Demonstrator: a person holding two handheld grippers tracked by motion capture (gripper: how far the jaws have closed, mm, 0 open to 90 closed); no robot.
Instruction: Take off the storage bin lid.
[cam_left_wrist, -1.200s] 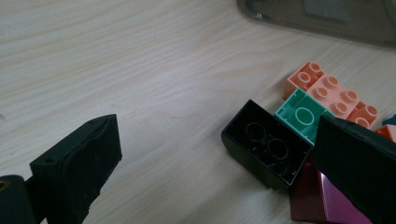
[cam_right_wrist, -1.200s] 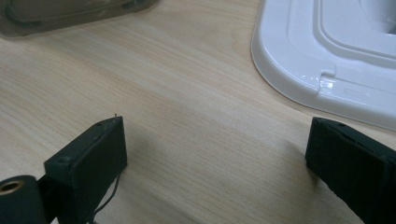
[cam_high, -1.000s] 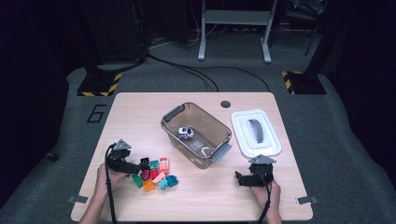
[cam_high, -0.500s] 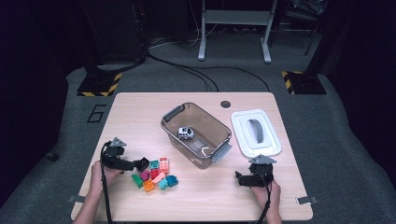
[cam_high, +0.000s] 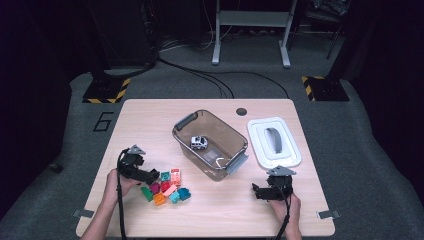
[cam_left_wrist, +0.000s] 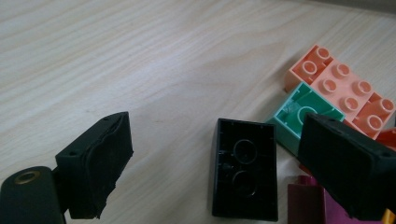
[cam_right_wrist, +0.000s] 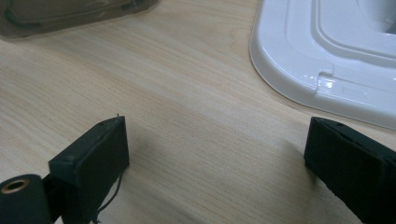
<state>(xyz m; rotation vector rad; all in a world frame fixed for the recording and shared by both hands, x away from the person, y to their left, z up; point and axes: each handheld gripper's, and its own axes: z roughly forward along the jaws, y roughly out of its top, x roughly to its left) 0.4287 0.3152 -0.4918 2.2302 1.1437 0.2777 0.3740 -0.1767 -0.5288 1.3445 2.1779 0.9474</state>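
Since a second ago my left gripper (cam_high: 150, 176) has shifted a little at the brick pile's edge. Its jaws have just been closing but stand wide, straddling the black brick (cam_left_wrist: 244, 169) on the worktop (cam_left_wrist: 140, 70), not pressing it. My right gripper (cam_high: 260, 191) gapes empty.

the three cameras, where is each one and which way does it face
High view: above the person's side, looking forward and down on the table; forearms and both hands show.
Left gripper view: rides the left tool, facing a black brick between open jaws.
Right gripper view: rides the right tool, facing bare wood.
Shared: the white lid, also in the high view.
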